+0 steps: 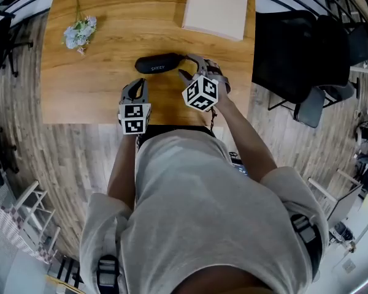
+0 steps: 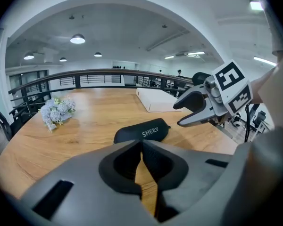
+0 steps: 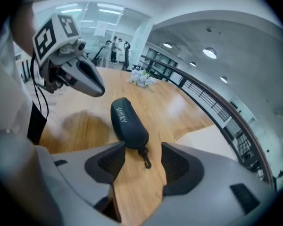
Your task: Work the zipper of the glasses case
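Person wears a loose light-grey short-sleeved T-shirt (image 1: 202, 207), plain and unprinted. A dark webbing strap with black buckle (image 1: 108, 273) lies at the left shoulder, and a matching dark strap (image 1: 306, 234) at the right.

Left gripper (image 1: 135, 83): smooth mid-grey moulded plastic shell with rectangular slots cut in it. Curved jaws lined with black finely ribbed pads (image 2: 120, 166). At the rear, a white cube with black square markers (image 1: 135, 117). A thin black cable (image 3: 37, 105) trails below it.

Right gripper (image 1: 185, 66): same grey shell and the same black dimpled jaw lining (image 3: 179, 166). It carries its own black-and-white marker cube (image 1: 200, 94).
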`<state>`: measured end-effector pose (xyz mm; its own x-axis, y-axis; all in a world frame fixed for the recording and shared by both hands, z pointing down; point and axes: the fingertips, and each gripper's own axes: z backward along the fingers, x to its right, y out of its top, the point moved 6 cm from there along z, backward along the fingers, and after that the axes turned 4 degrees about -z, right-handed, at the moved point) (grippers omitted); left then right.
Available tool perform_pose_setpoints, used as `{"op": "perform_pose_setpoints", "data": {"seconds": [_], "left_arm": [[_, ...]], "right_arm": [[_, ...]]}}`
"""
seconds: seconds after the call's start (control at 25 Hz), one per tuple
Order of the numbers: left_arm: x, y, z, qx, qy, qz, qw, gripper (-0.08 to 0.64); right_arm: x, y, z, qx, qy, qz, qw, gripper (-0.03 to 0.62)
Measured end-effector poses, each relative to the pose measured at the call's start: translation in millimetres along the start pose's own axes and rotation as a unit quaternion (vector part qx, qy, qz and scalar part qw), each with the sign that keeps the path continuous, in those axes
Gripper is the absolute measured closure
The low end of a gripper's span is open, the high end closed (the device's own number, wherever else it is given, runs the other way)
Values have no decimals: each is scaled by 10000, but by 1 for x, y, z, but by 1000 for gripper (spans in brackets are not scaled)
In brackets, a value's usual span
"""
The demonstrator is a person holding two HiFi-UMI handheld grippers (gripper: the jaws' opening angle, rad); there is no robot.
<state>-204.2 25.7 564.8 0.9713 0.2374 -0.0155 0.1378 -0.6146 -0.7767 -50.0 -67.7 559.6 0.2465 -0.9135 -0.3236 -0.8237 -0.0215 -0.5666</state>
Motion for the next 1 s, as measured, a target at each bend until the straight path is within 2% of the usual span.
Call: {"op": "perform_pose_setpoints", "data": {"seconds": [0.12, 0.16, 0.2, 0.24, 0.32, 0.4, 0.68, 1.0], "left_arm": [[11, 9, -2, 79, -4, 19, 10000, 526], [14, 13, -3, 121, 7, 29, 9999, 526], [18, 18, -3, 173, 13, 47, 9998, 526], [21, 22, -2, 231, 15, 76, 9997, 526], [30, 32, 0, 351, 14, 149, 9993, 526], [38, 42, 2, 457, 7, 191, 9988, 526], [62, 77, 12, 688, -108, 159, 9974, 526], [52, 151, 42, 1404, 59, 199, 9899, 526]], "right_arm": [[0, -8, 18, 323, -22, -807, 9962, 355], [1, -8, 26, 524, -71, -1149, 9920, 414], [4, -8, 35, 752, -125, -1531, 9853, 493], [7, -8, 43, 964, -165, -1923, 9765, 518], [11, -11, 57, 1257, -217, -2602, 9571, 541], [12, -14, 67, 1360, -264, -2968, 9448, 555], [19, -14, 99, 1568, -641, -3422, 9242, 566], [65, 33, 143, 2272, -1303, -3253, 9086, 566]]}}
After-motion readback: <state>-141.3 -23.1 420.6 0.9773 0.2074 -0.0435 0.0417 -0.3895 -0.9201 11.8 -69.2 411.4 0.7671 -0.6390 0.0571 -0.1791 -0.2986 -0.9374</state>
